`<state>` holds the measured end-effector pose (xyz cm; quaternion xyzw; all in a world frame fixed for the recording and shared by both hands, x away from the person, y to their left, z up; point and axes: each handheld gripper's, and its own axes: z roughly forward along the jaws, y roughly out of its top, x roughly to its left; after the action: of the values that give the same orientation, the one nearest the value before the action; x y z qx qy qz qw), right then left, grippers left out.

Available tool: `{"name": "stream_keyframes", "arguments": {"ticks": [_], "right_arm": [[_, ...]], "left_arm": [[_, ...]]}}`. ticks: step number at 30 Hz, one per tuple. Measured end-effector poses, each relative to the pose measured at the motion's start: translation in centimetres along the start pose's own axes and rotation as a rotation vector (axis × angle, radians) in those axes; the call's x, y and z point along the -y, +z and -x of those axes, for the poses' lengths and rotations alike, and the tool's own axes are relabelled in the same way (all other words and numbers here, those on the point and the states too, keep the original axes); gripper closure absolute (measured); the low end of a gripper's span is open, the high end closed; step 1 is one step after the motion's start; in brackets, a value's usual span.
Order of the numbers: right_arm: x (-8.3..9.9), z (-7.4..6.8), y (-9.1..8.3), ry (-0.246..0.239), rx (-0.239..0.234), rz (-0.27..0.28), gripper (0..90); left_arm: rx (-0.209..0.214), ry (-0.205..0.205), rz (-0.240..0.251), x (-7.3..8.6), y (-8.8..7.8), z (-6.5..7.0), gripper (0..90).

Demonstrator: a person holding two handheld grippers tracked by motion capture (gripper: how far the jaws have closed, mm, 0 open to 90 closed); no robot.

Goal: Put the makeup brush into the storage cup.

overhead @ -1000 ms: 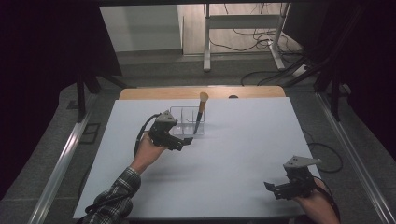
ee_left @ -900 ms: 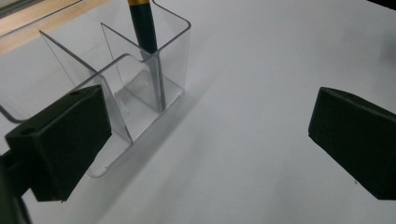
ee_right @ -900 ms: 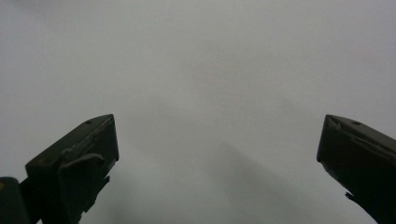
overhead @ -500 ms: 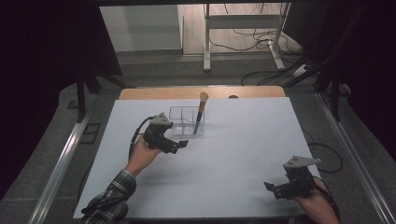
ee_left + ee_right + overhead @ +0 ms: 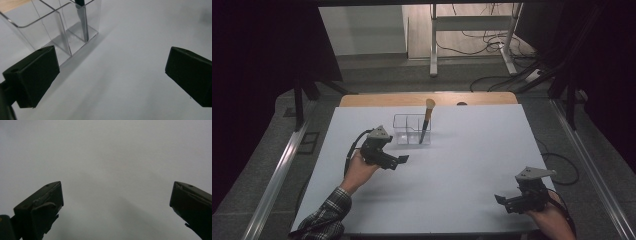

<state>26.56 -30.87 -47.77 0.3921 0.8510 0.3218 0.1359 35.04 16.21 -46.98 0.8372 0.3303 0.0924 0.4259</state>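
A clear plastic organizer [image 5: 411,131] with compartments stands on the white table [image 5: 462,150] near its far edge. A makeup brush [image 5: 427,120] with a dark handle and tan bristles leans upright in its right compartment. My left gripper [image 5: 398,162] hovers just in front and left of the organizer, open and holding nothing. In the left gripper view, the organizer [image 5: 47,32] and the brush handle [image 5: 83,22] lie beyond the left gripper [image 5: 112,62], whose jaws stand wide apart. My right gripper [image 5: 505,202] rests open near the table's front right corner; the right gripper [image 5: 116,195] faces bare table.
A wooden strip [image 5: 382,100] runs along the table's far edge. Metal rails [image 5: 277,170] flank the table. Desk legs and cables [image 5: 492,40] lie on the floor beyond.
My left gripper has drawn back from the organizer toward the near left. The brush stays standing in the organizer. The right gripper has not moved.
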Motion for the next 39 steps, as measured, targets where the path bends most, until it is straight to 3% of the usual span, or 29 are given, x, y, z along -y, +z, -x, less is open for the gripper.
{"name": "stream_keyframes", "arguments": {"ticks": [13,23,39], "right_arm": [[0.0,0.2,-0.2,0.015,0.005,0.020,0.0],[0.0,0.3,-0.2,0.026,0.001,0.029,0.0],[0.0,0.4,-0.3,0.029,-0.001,0.032,0.0]], "left_arm": [[-0.025,-0.014,0.005,0.9,-1.2,0.1,0.0],[-0.037,0.019,-0.015,1.8,-1.6,0.6,0.2],[-0.033,0.010,-0.002,2.8,-2.9,0.9,0.3]]}}
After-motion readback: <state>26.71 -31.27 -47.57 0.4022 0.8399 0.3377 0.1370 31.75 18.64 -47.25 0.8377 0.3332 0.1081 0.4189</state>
